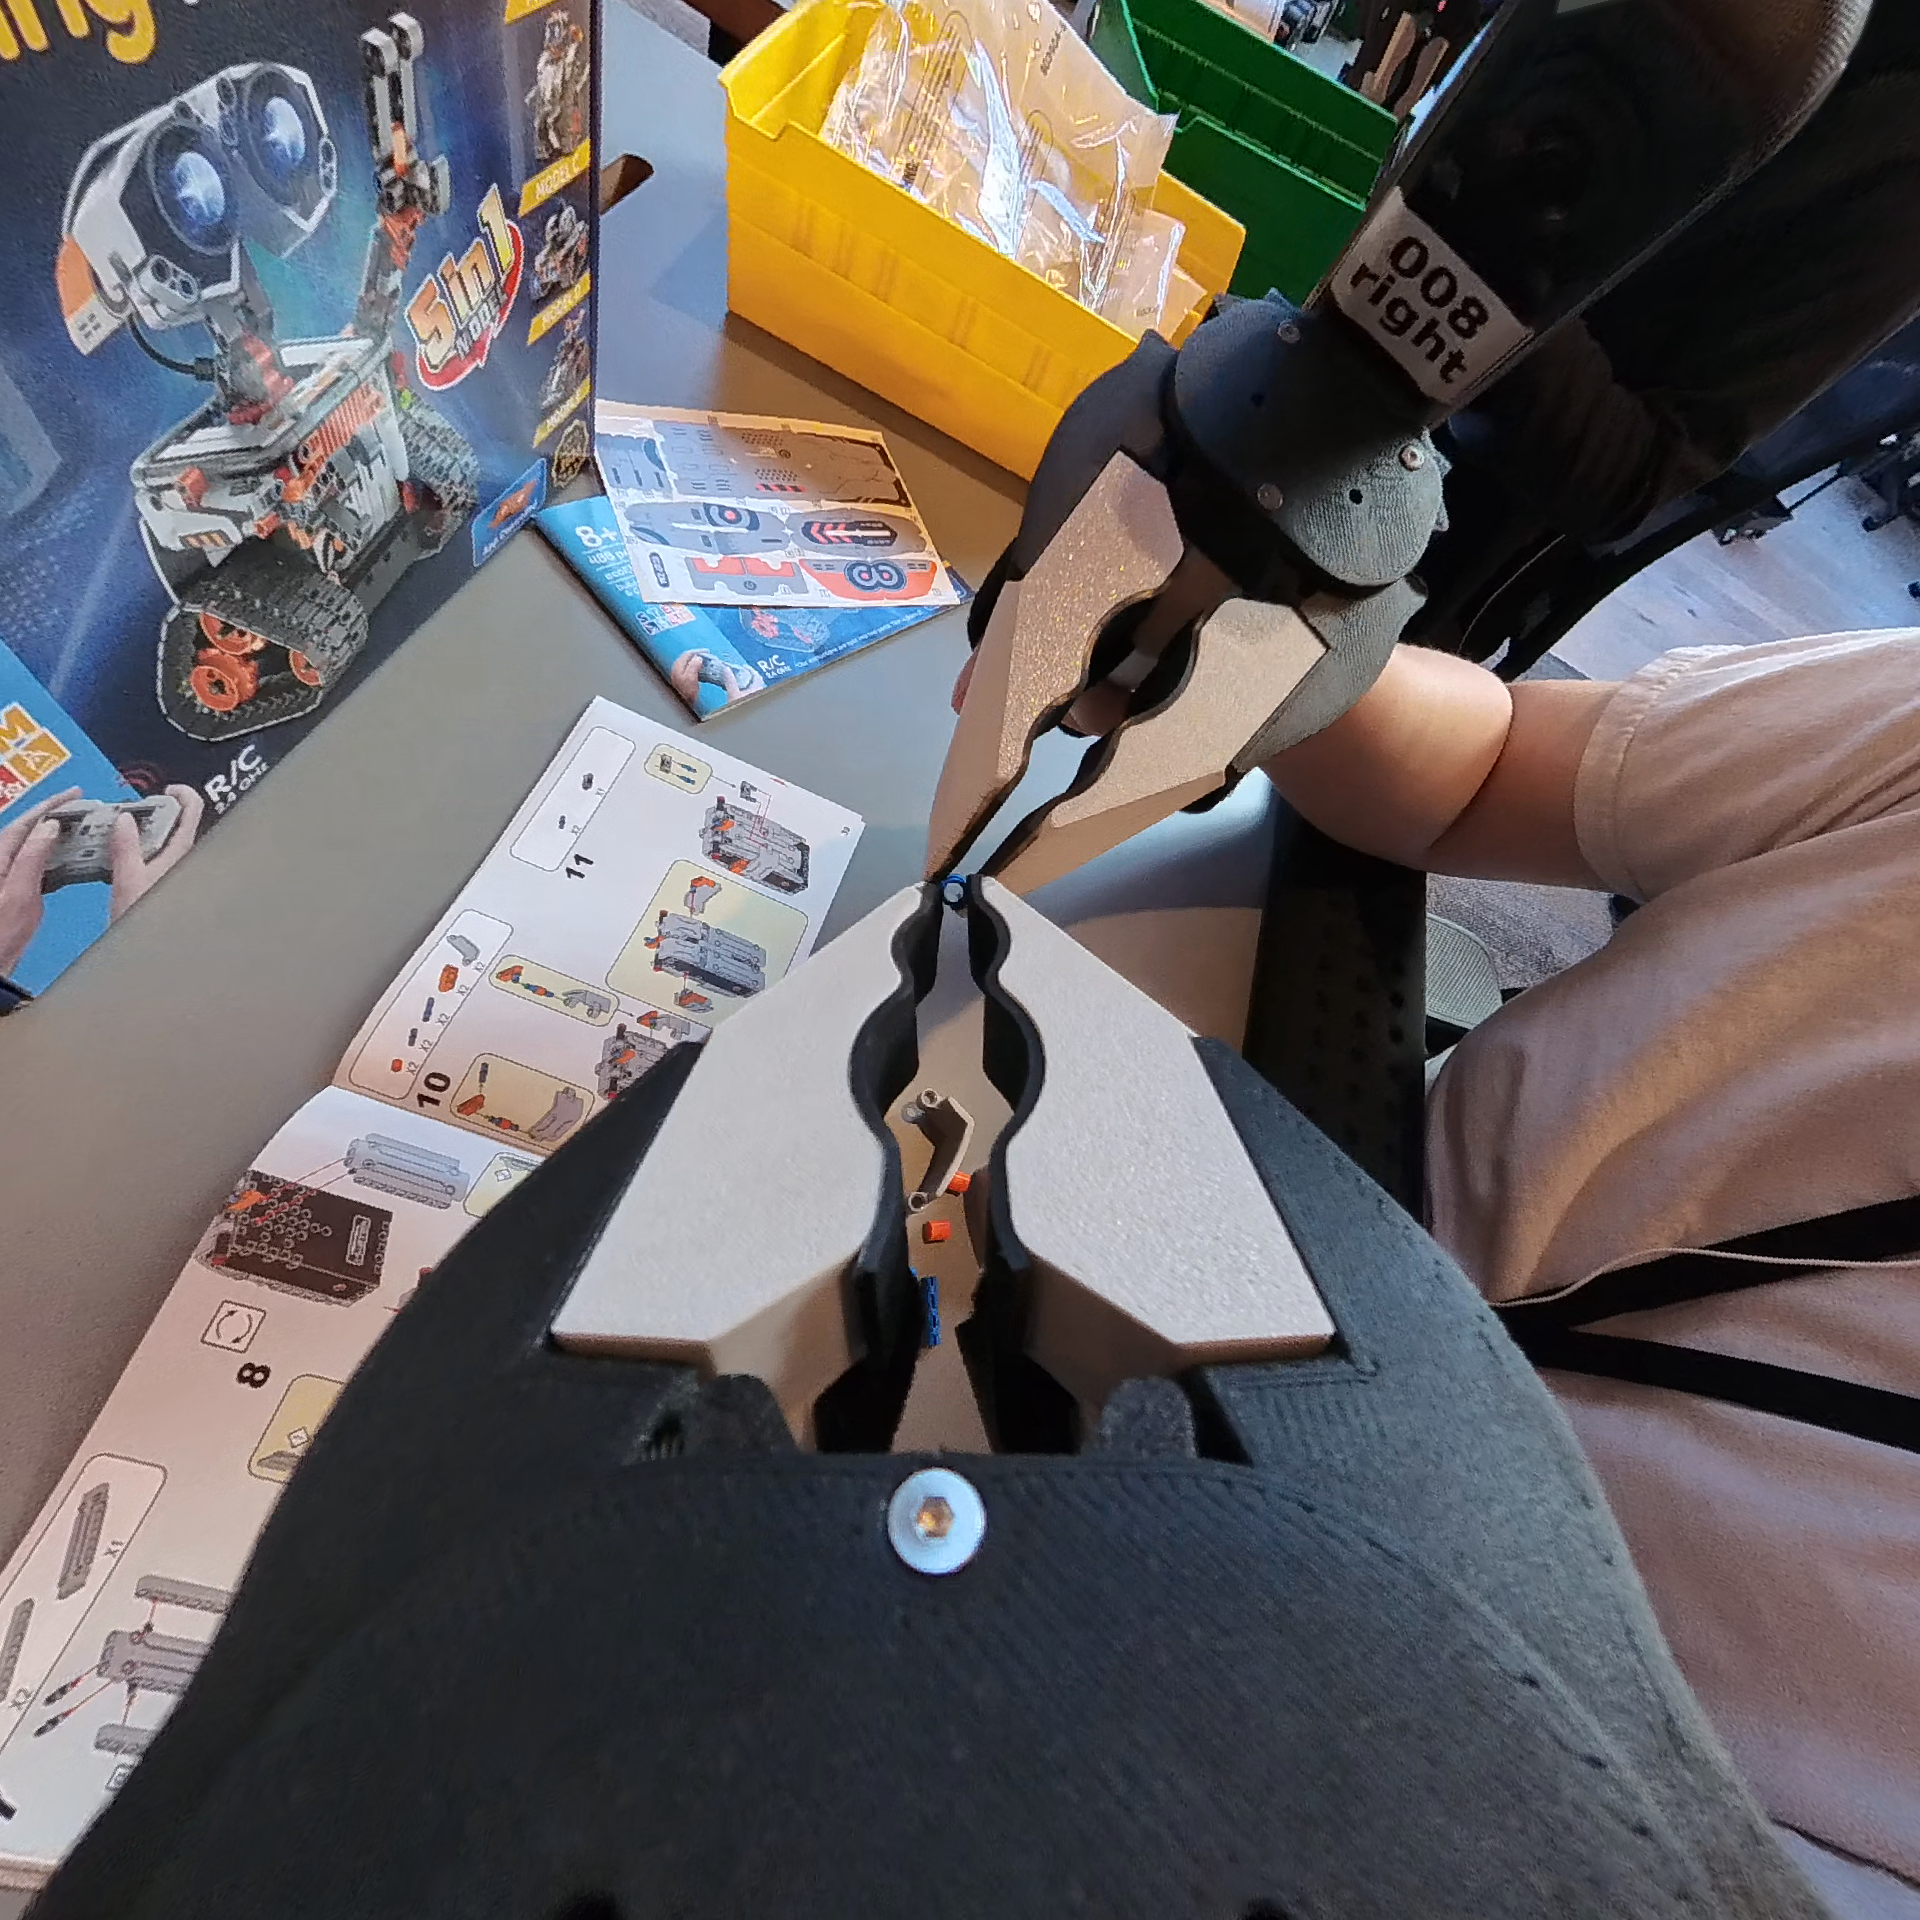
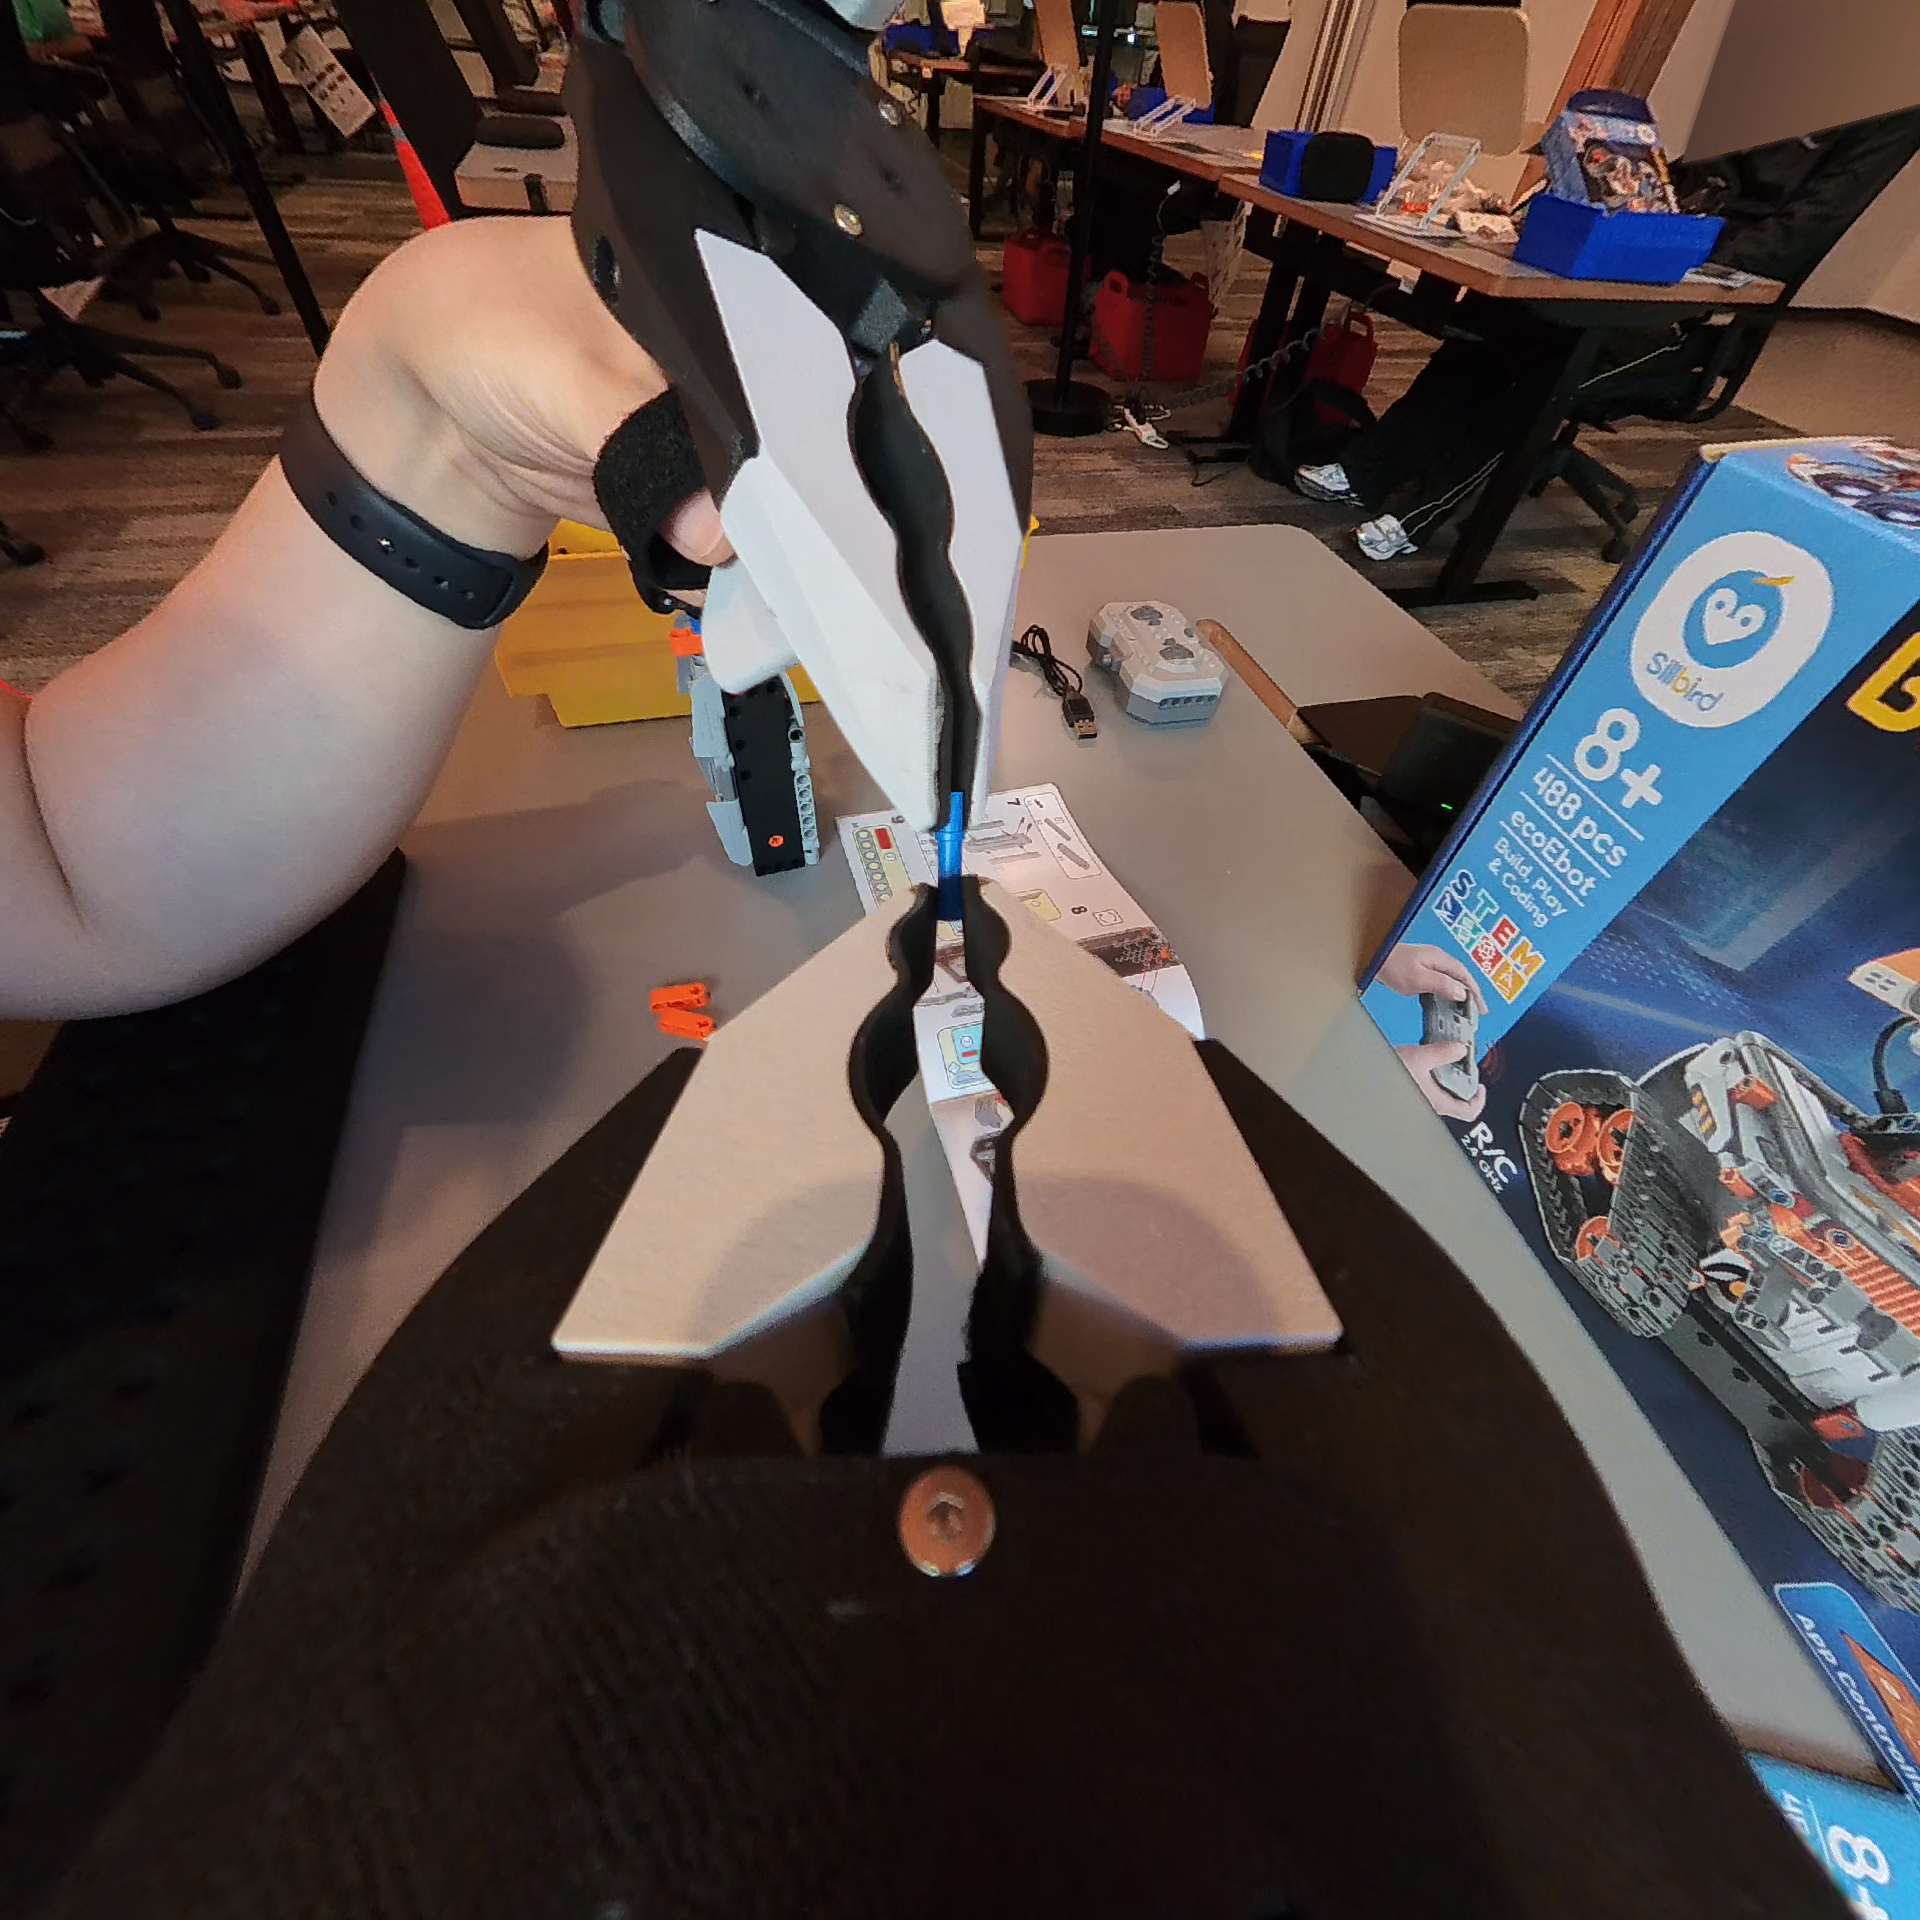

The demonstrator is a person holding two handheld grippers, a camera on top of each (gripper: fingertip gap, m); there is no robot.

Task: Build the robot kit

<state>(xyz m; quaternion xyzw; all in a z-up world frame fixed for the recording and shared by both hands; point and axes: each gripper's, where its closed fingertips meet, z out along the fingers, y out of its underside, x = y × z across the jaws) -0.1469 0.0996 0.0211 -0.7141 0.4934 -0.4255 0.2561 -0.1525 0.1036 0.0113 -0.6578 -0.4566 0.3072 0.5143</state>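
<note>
Left gripper (image 1: 954, 896): fingers pinched shut on the blue pin (image 2: 949, 844).
Right gripper (image 2: 951, 902): clamped on the same pin, tip to tip.
Below: instruction sheet (image 1: 582, 935).

Left hand-held gripper (image 1: 953, 894) and right hand-held gripper (image 2: 948, 899) meet tip to tip, both closed.

Open-plan lab: rows of worktables (image 2: 1455, 244), parts bins (image 1: 935, 260), office chairs (image 2: 125, 343).

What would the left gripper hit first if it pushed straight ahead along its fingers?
Almost at once, the right gripper: their tips nearly meet, both pinching the small blue pin. Depth is uncertain, but the left gripper has no visible free gap ahead.
</note>
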